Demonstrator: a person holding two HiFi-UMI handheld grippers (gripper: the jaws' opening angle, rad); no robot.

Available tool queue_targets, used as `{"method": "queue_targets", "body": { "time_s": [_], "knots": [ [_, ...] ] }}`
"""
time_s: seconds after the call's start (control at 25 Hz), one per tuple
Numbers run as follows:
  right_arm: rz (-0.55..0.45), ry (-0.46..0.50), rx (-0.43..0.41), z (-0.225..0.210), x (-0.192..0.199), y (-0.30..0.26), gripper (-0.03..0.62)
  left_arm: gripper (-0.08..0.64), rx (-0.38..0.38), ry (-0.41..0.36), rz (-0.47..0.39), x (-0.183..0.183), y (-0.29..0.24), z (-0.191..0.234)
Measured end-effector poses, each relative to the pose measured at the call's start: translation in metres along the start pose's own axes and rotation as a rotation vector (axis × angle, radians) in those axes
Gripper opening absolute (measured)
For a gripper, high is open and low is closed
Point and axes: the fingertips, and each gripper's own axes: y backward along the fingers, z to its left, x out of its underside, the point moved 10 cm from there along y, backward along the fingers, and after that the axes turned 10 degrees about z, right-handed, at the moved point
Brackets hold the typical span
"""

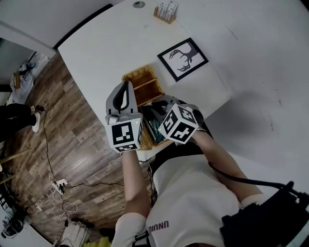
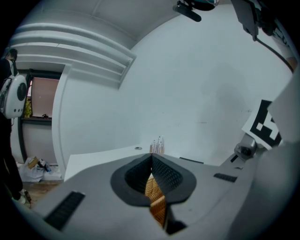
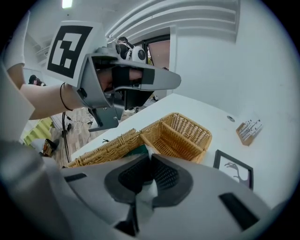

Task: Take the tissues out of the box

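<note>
A two-part wicker basket (image 1: 139, 76) stands on the white table (image 1: 111, 43). A dark green tissue box (image 1: 153, 126) lies in its near compartment, and only a corner of that box (image 3: 137, 150) peeks out in the right gripper view. My right gripper (image 3: 150, 157) points steeply down over the box and is shut on a white tissue (image 3: 147, 194) that runs up between its pads. My left gripper (image 2: 151, 157) is shut and empty. It hovers roughly level above the basket's left side, seen as the left gripper (image 1: 126, 88) in the head view.
The basket's far compartment (image 3: 177, 136) holds nothing. A framed deer picture (image 1: 182, 59) lies to the right of the basket, and a small wooden holder with pens (image 1: 165, 12) stands at the far table edge. To the left lies wooden floor with cables (image 1: 58, 185).
</note>
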Motion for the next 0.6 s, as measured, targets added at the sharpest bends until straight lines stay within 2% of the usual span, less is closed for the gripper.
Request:
{"method": "queue_targets", "body": {
  "time_s": [0.6],
  "knots": [
    [-0.052, -0.014, -0.01, 0.002, -0.001, 0.018, 0.031, 0.012, -0.019, 0.026, -0.017, 0.0, 0.001, 0.003]
  ]
}}
